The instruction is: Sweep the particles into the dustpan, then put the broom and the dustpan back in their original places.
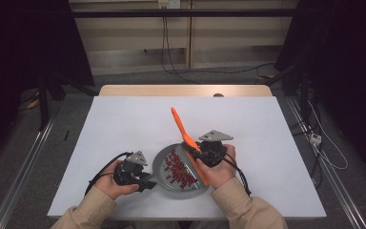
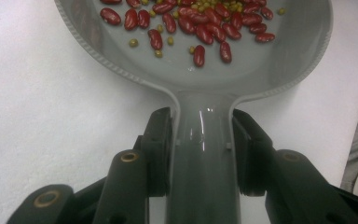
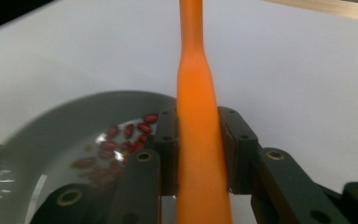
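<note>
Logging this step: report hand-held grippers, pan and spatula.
Left hand-held gripper shut on grey pan handle. Right hand-held gripper shut on orange spatula, blade over red beans. Nothing in the way.

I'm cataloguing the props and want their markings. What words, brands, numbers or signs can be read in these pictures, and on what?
None can be read.
Grey pan: no text on its bowl or handle; a small raised mark on the handle is too faint to read.
Orange spatula: plain, no print.
Left tongs and right tongs: black jaws, no label.
Wall socket at the top of the high view: too small to read.
</note>
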